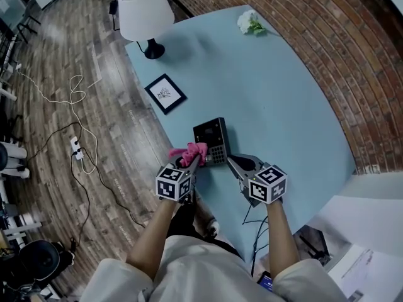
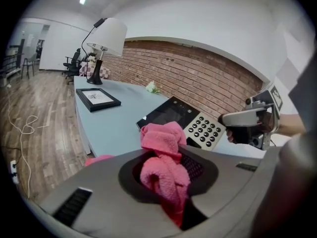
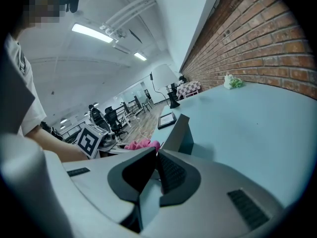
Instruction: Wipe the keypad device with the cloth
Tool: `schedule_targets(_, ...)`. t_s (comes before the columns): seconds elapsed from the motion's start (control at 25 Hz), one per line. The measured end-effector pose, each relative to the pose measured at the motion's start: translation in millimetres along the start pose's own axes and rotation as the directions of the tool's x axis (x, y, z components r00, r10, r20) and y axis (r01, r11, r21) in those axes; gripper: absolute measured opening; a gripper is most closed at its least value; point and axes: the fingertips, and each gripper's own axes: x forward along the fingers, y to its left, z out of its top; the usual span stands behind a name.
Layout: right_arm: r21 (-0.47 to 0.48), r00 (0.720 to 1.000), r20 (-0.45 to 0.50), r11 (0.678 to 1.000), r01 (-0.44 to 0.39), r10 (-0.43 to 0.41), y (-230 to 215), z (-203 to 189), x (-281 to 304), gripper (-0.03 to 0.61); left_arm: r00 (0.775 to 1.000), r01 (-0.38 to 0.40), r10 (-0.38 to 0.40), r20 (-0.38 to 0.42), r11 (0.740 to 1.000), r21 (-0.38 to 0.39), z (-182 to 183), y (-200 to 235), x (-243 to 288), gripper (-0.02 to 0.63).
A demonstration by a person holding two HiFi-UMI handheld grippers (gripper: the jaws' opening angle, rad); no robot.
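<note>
The keypad device (image 1: 211, 136), black with a grey key block, lies near the front edge of the light-blue table (image 1: 277, 93). My left gripper (image 1: 192, 160) is shut on a bunched pink cloth (image 1: 189, 151), which hangs at the device's near left corner. In the left gripper view the cloth (image 2: 161, 157) fills the jaws, with the keypad device (image 2: 171, 114) just beyond. My right gripper (image 1: 232, 161) is at the device's near right corner. In the right gripper view the jaws (image 3: 156, 170) are closed on the device's thin edge (image 3: 178, 133).
A white-shaded lamp (image 1: 146, 14), a black picture frame (image 1: 165, 94) and a small white flower (image 1: 250, 22) stand further back on the table. A brick wall (image 1: 352, 55) borders the right side. Cables and a power strip (image 1: 77, 147) lie on the wooden floor at left.
</note>
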Motion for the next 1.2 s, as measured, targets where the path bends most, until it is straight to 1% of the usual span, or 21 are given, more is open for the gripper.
schedule_targets(0.2, -0.004, 1.0, -0.002, 1.0, 0.003, -0.003, 0.2, 0.1, 0.7, 0.04, 0.999, 0.038, -0.038, -0.005, 0.999, 0.004, -6.0, -23.1, -8.1, 0.092)
schedule_targets(0.44, -0.018, 1.0, -0.015, 1.0, 0.004, -0.004, -0.2, -0.7, 1.3, 0.04, 0.995, 0.093, -0.094, 0.022, 0.995, 0.021, 6.0, -47.5, -8.6, 0.086)
schedule_targets(0.6, -0.05, 0.999, -0.034, 0.999, 0.0, -0.002, 0.6, -0.5, 2.1, 0.04, 0.989, 0.137, -0.14, 0.04, 0.988, 0.067, 21.5, -59.0, -5.7, 0.084)
schedule_targets(0.72, -0.055, 0.999, -0.042, 0.998, -0.008, 0.005, 0.4, -0.3, 2.1, 0.04, 0.984, 0.162, -0.169, 0.049, 0.979, 0.122, 37.9, -68.8, 0.7, 0.084)
schedule_targets(0.84, -0.047, 0.999, -0.043, 0.999, -0.013, 0.011, 1.4, -0.9, 2.3, 0.04, 0.985, 0.157, -0.167, 0.043, 0.972, 0.174, 52.8, -69.4, 9.0, 0.084)
schedule_targets(0.96, -0.063, 0.999, -0.047, 0.998, -0.017, 0.014, 1.4, -1.6, 2.2, 0.04, 0.987, 0.143, -0.154, 0.039, 0.97, 0.199, 67.1, -61.4, 19.6, 0.087)
schedule_targets(1.12, -0.124, 0.998, -0.061, 0.992, -0.017, 0.01, 2.5, -1.6, 2.9, 0.04, 0.992, 0.113, -0.125, 0.037, 0.966, 0.231, 85.3, -44.2, 34.1, 0.089)
schedule_targets(1.2, -0.119, 0.998, -0.057, 0.993, -0.017, 0.011, 3.3, -1.2, 2.8, 0.04, 0.993, 0.1, -0.112, 0.037, 0.968, 0.232, 91.9, -34.7, 40.4, 0.091)
